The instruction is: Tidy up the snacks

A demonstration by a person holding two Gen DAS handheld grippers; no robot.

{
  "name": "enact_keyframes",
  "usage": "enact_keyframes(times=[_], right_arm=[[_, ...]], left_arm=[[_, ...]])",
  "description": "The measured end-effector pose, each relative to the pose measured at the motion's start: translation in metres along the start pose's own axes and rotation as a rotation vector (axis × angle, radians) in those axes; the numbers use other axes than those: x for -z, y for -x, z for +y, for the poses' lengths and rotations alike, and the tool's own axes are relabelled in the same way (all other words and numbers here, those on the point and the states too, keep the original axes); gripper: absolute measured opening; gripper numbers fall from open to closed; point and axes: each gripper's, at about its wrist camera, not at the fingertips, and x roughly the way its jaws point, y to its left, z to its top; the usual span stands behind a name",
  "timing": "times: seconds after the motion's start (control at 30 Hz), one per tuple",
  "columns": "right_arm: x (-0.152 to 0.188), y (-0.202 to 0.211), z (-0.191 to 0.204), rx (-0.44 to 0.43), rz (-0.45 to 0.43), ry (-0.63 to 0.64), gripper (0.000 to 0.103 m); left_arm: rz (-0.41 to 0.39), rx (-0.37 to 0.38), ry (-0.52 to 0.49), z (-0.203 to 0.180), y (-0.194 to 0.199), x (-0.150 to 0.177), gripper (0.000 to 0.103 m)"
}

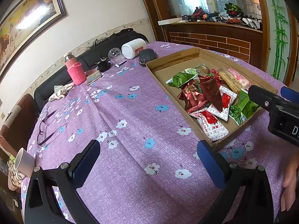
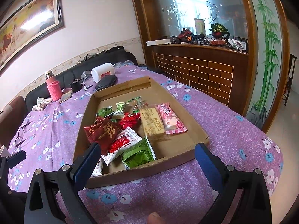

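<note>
A table under a purple flowered cloth fills most of both views. On it, right of centre in the left wrist view and dead centre in the right wrist view, lies a shallow cardboard tray, and the snacks are all heaped inside it: red foil packets, green wrapped ones, white-and-red sachets, a tan biscuit bar and a pink packet side by side at the right of the pile.

The left gripper hangs over bare cloth at the bottom of its frame, jaws spread wide with nothing between them. The right gripper sits at the tray's near edge, jaws likewise wide apart and empty, its left finger over the tray's near corner.

Toward the upper left stand a pink sleeved bottle, a white jar on its side and a dark pouch just beside the tray's far corner. Eyeglasses lie at the left; a white mug peeks in at lower left.
</note>
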Motion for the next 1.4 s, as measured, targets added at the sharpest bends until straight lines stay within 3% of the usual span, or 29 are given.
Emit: enact_keyframes(times=[1.4], right_arm=[[-0.0001,0.0015,0.0022,-0.002,-0.002,0.002,0.101]], left_arm=[[-0.005,0.016,-0.026,-0.0046,0.0033,0.0008,0.103]])
